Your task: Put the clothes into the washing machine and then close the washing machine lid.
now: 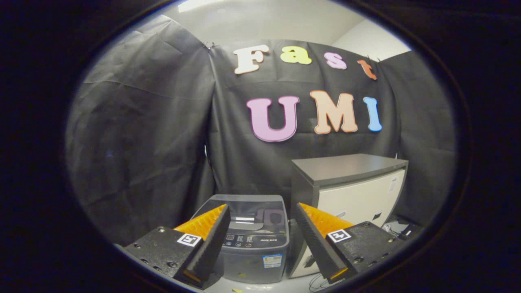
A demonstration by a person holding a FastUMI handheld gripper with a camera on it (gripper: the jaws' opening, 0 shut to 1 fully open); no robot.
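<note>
A small grey top-loading washing machine (252,240) stands on the floor just beyond my fingers, seen between them. Its dark see-through lid (248,211) lies flat and shut, with a control panel along the front edge. My gripper (260,211) is open, held in the air above and in front of the machine, and nothing is between its fingers. What lies inside the machine is hidden by the lid's reflections.
A white cabinet with a grey top (354,183) stands right beside the machine, on its right. Black cloth walls (138,142) close in behind and to the left. Cables (395,232) lie on the floor at the cabinet's right.
</note>
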